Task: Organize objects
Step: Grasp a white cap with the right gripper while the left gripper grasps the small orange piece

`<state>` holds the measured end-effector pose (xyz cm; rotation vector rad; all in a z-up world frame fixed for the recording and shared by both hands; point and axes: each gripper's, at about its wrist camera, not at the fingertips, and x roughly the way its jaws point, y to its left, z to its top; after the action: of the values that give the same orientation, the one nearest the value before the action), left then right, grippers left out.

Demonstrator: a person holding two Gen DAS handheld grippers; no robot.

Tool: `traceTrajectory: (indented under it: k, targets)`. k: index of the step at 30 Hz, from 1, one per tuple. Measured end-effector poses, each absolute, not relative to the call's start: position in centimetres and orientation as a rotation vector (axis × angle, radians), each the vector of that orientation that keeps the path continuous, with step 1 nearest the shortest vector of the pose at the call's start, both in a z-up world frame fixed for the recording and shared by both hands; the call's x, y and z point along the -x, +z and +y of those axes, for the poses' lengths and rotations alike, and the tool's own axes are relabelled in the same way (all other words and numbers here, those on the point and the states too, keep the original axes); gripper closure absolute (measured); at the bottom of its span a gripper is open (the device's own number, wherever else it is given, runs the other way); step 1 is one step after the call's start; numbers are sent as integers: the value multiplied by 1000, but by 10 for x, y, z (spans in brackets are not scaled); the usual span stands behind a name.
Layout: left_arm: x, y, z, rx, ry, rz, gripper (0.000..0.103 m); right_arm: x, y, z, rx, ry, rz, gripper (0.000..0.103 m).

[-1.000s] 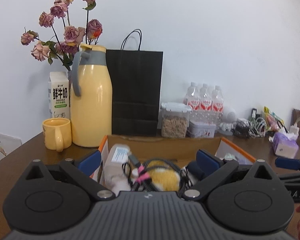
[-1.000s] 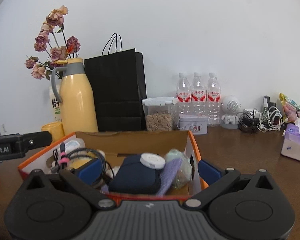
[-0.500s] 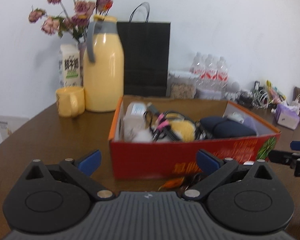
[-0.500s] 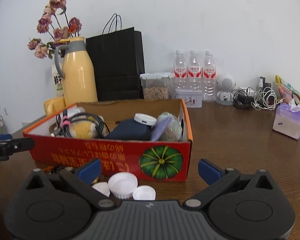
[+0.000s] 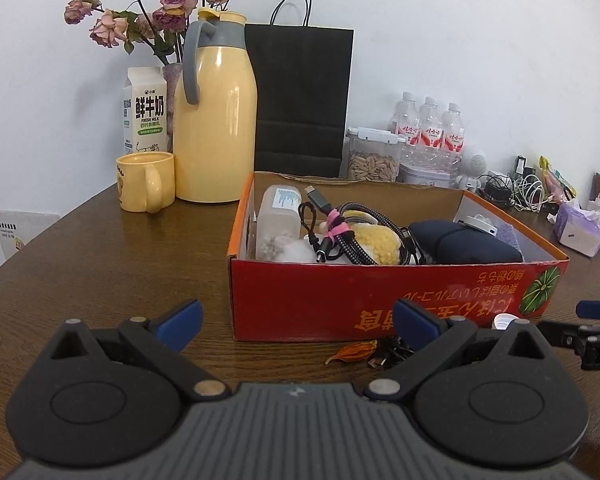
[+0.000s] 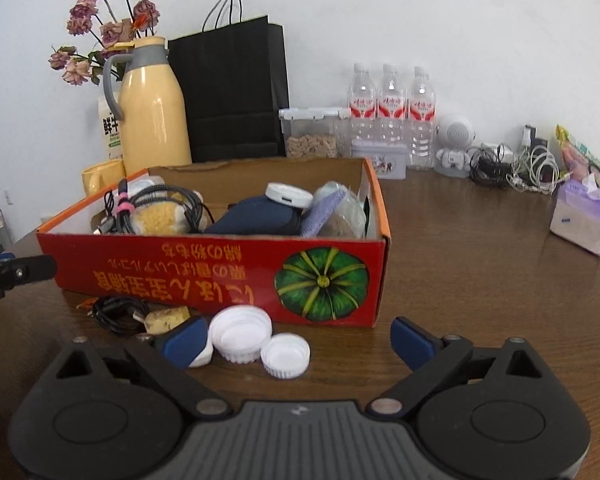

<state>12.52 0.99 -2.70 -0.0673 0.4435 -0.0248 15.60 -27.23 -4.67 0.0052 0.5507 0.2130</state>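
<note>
A red cardboard box [image 5: 380, 292] [image 6: 204, 276] stands on the brown table, holding coiled cables [image 5: 340, 232], a yellow plush, a dark blue pouch [image 6: 256, 216] and a white round disc [image 6: 288, 194]. In front of it lie two white caps [image 6: 242, 332] [image 6: 286, 354], a black cable coil [image 6: 116, 312] and a dried orange petal [image 5: 354, 352]. My left gripper [image 5: 298, 320] is open before the box's front wall, with nothing between its fingers. My right gripper [image 6: 299, 340] is wide but closing; the caps lie between its fingers, untouched by the pads.
Behind the box stand a yellow jug [image 5: 216, 120], a yellow mug [image 5: 146, 180], a milk carton [image 5: 146, 112], a black paper bag [image 5: 300, 96], a snack jar [image 6: 312, 132] and three water bottles [image 6: 392, 112]. Chargers and a tissue pack [image 6: 584, 216] sit right.
Both grippers have sunk and drawn back from above the box to low in front of it. The box's red front, the caps and the cable coil have come into view.
</note>
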Motion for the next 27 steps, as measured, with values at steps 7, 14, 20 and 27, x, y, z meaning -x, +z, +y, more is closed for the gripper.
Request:
traceTrajectory:
  k: [7, 14, 20, 27]
  targets:
    - [-126, -27, 11, 75, -27, 447, 0, -156, -54, -286, -45, 197, 617, 23]
    - [-126, -28, 10, 67, -21, 447, 0, -169, -59, -276, 14, 202, 663, 27]
    - [-126, -28, 9, 65, -19, 451, 0, -174, -59, -268, 50, 236, 658, 42]
    - [-127, -29, 9, 61, -16, 455, 0, -174, -56, -269, 32, 266, 643, 76]
